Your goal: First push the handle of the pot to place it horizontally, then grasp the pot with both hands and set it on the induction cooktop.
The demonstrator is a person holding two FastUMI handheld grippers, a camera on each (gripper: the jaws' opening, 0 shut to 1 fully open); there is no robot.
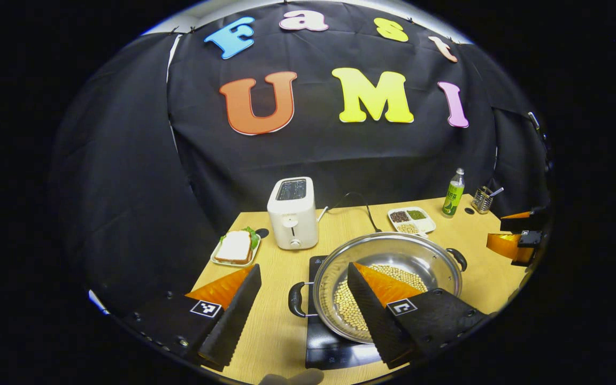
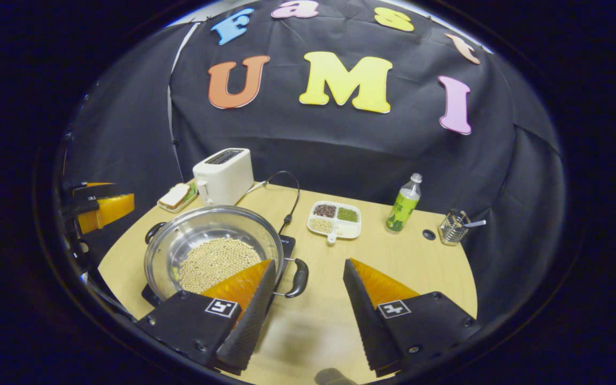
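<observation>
- The wooden bench (image 1: pixel 463 278) spreads across the lower half of both views, carrying everything else.
- The steel pot (image 1: pixel 393 251), its bottom covered with pale beans, sits on the black induction cooktop (image 1: pixel 335 347) at lower centre of the left gripper view; in the right gripper view the pot (image 2: pixel 206 224) lies at lower left, with the cooktop (image 2: pixel 287 244) peeking out at its right rim.
- The pot's two black handles point to the frame's left (image 1: pixel 296 299) and right (image 1: pixel 457 258) in the left gripper view.
- My left gripper (image 1: pixel 303 289) has its fingers spread wide, holding nothing: one finger is over the bare bench at lower left, the other overlaps the pot's bowl in the picture.
- My right gripper (image 2: pixel 308 289) is likewise spread wide and holds nothing; its left finger overlaps the pot's near rim, and the pot's handle (image 2: pixel 298 278) lies in the gap between the fingers.
- The white toaster (image 1: pixel 293 213) stands behind the pot, its cord trailing across the bench.
- A plate with a sandwich (image 1: pixel 235 247) lies just left of the toaster.
- A divided white tray (image 2: pixel 335 219) of grains sits right of the pot.
- A green-labelled bottle (image 2: pixel 404 203) stands farther right.
- A wire utensil holder (image 2: pixel 453 227) stands near the bench's right edge.
</observation>
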